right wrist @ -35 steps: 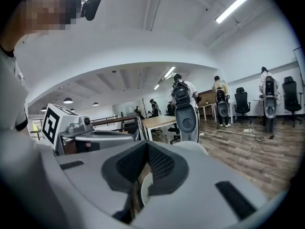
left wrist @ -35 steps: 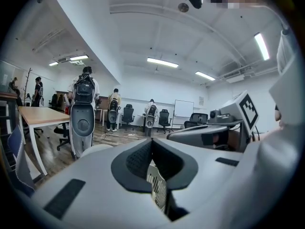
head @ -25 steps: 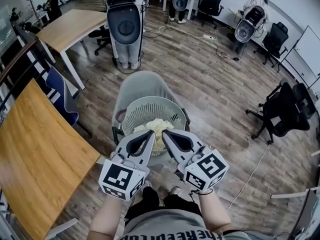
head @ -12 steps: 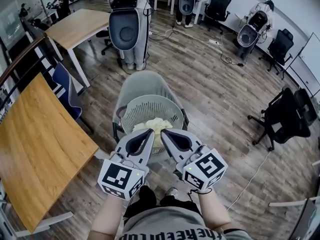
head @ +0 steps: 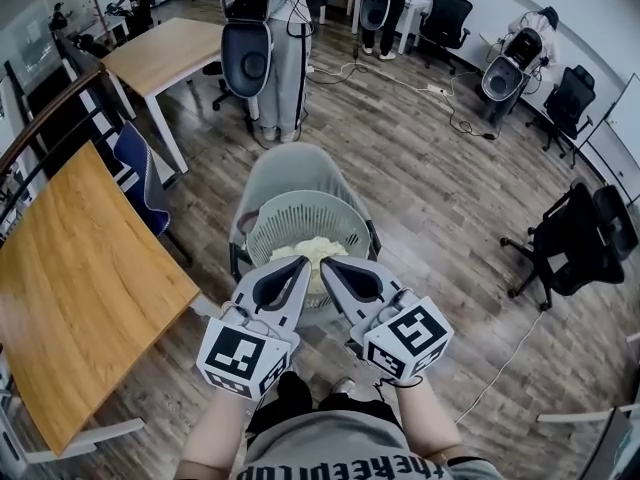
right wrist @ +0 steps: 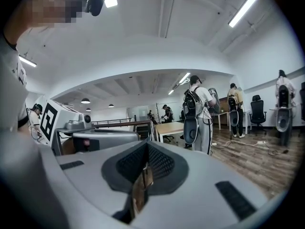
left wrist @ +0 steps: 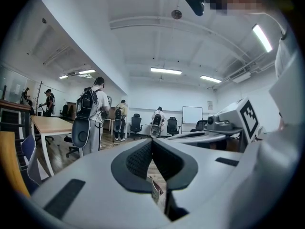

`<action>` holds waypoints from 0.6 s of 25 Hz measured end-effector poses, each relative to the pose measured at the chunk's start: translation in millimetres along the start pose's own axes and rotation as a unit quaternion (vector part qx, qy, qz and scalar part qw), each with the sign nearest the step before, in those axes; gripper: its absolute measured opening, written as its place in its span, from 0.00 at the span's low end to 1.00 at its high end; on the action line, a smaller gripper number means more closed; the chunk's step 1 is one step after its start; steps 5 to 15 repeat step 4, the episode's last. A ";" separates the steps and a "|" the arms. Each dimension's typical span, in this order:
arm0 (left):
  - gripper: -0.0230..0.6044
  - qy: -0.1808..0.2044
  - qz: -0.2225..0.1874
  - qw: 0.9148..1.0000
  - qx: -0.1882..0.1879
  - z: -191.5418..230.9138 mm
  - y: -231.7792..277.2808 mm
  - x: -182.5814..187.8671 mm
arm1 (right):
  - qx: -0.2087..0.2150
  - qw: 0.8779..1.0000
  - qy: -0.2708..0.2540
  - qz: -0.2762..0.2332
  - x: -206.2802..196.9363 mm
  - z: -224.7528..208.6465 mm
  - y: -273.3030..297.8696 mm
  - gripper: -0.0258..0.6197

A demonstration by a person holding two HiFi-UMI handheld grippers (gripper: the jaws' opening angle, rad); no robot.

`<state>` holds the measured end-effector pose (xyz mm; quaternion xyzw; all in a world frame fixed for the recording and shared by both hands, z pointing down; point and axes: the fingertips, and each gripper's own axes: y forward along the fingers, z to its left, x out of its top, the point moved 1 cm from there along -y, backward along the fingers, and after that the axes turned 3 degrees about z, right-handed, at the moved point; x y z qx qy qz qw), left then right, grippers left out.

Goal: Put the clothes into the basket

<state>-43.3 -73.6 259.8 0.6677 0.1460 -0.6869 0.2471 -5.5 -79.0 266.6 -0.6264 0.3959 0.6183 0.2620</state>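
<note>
A round pale slatted basket [head: 262, 230] stands on a grey chair [head: 290, 171] in front of me. Pale yellow clothes [head: 312, 251] lie inside it. Side by side, my left gripper [head: 303, 266] and my right gripper [head: 326, 264] are held over the basket's near rim, tips close together. Both are shut with nothing between the jaws. The left gripper view shows its closed jaws [left wrist: 151, 142] pointing level into the room, with the right gripper [left wrist: 238, 123] beside it. In the right gripper view the jaws [right wrist: 146, 145] are likewise closed and the left gripper [right wrist: 83, 132] shows at the left.
A wooden table [head: 70, 278] runs along my left, and a blue chair [head: 140, 178] stands at its far end. Beyond the basket a person with a backpack [head: 285, 38] stands by another table [head: 170, 53]. Black office chairs [head: 580, 238] and floor cables [head: 500, 363] are at the right.
Both grippers stay shut and empty over the basket's near rim, barely shifting. The head view has swung slightly, and the standing person behind the chair has shifted.
</note>
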 end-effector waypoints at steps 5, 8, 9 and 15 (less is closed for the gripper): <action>0.06 0.003 0.002 1.000 0.006 0.4 0.2 -0.8 | 0.002 1.000 0.002 -0.004 1.9 -0.4 -0.6 0.05; 0.06 0.003 0.002 1.000 0.006 0.4 0.2 -0.8 | 0.002 1.000 0.002 -0.004 1.9 -0.4 -0.6 0.05; 0.06 0.003 0.002 1.000 0.006 0.4 0.2 -0.8 | 0.002 1.000 0.002 -0.004 1.9 -0.4 -0.6 0.05; 0.06 0.003 0.002 1.000 0.006 0.4 0.2 -0.8 | 0.002 1.000 0.002 -0.004 1.9 -0.4 -0.6 0.05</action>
